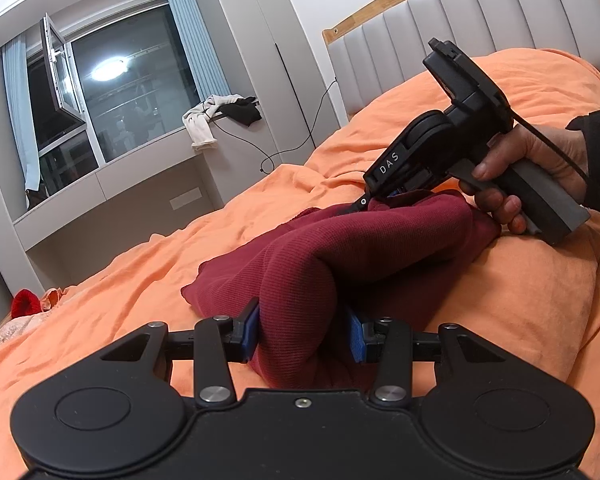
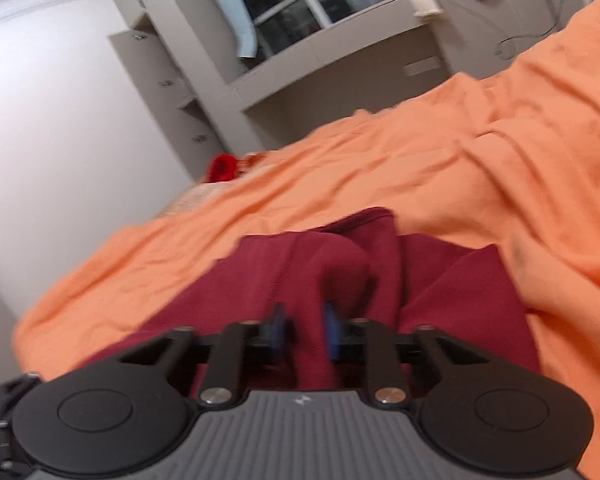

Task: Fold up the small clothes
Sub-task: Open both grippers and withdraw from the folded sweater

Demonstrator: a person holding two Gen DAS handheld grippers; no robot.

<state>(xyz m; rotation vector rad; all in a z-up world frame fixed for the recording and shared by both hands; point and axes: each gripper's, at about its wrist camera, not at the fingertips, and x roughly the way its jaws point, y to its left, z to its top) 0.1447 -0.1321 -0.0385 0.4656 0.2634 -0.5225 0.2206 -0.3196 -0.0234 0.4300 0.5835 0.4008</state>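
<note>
A dark red knit garment (image 1: pixel 340 264) lies bunched on the orange bedspread (image 1: pixel 120 292). My left gripper (image 1: pixel 303 330) is shut on a thick fold of it, which fills the gap between the blue pads. My right gripper (image 1: pixel 374 200), held in a hand, pinches the garment's far edge in the left wrist view. In the blurred right wrist view the right gripper (image 2: pixel 305 330) has a strip of the red garment (image 2: pixel 340 280) between its blue pads, lifted off the bed.
The padded grey headboard (image 1: pixel 460 12) stands at the back right. A window ledge (image 1: pixel 140 168) with white and black clothes (image 1: pixel 220 116) runs along the far side. A small bright red item (image 1: pixel 26 302) lies at the bed's far left edge.
</note>
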